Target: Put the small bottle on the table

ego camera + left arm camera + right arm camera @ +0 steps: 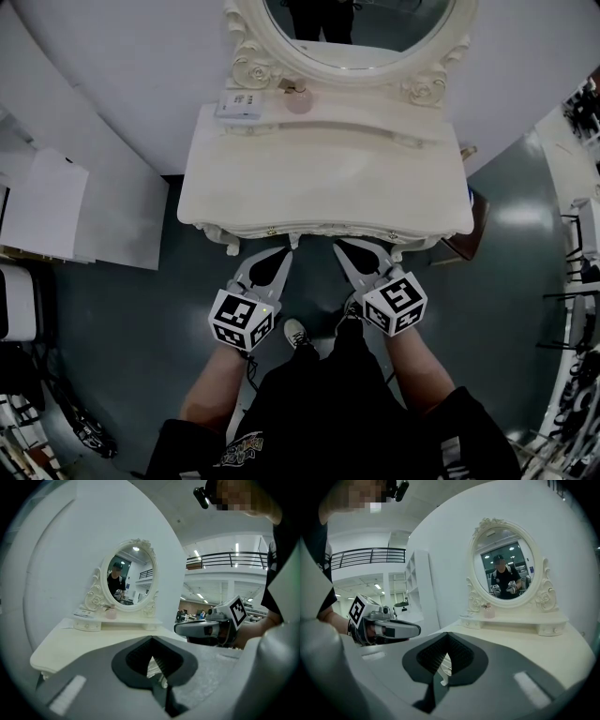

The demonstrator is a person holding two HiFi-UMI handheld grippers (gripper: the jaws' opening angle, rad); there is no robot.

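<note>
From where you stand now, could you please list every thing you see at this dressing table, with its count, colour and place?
dressing table: one, cream, middle of the head view
mirror: one, oval, cream carved frame, at the table's back
raised shelf: one, cream, under the mirror
small bottle: one, pink, on the shelf, left of middle
box: one, white, on the shelf's left end, beside the bottle
left gripper: one, grey, shut and empty, before the table's front edge
right gripper: one, grey, shut and empty, beside the left one
</note>
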